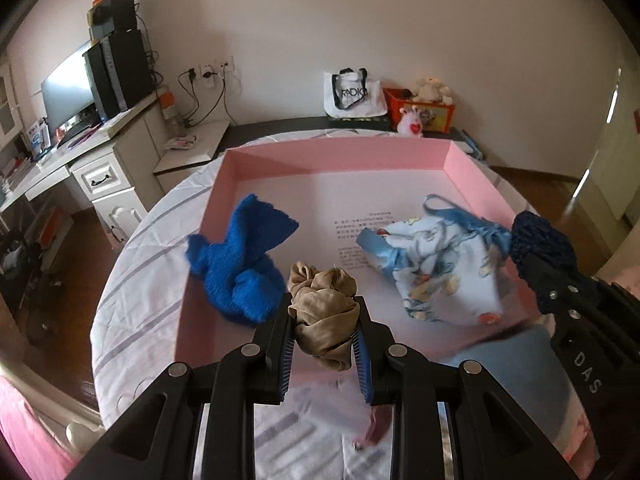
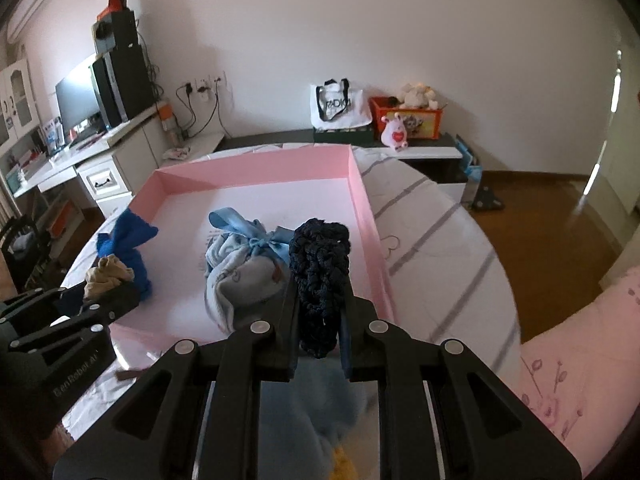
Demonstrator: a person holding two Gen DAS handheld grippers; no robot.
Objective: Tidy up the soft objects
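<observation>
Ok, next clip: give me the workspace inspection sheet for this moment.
Surface: round table under a striped cloth, pink tray on it.
Job's things: blue towel and printed bundle lie in the tray.
Clutter: nothing seen on the table.
Grippers: left gripper shut on a beige cloth; right gripper shut on a navy knit.
Cables: plugged into wall sockets.
Surroundings: desk with monitor, tote bag, plush toys.

Blurred light-blue plush beneath the right claw.

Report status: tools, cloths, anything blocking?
Left tool shut on tan cloth. Right tool shut on navy knit. Pink tray unobstructed.
</observation>
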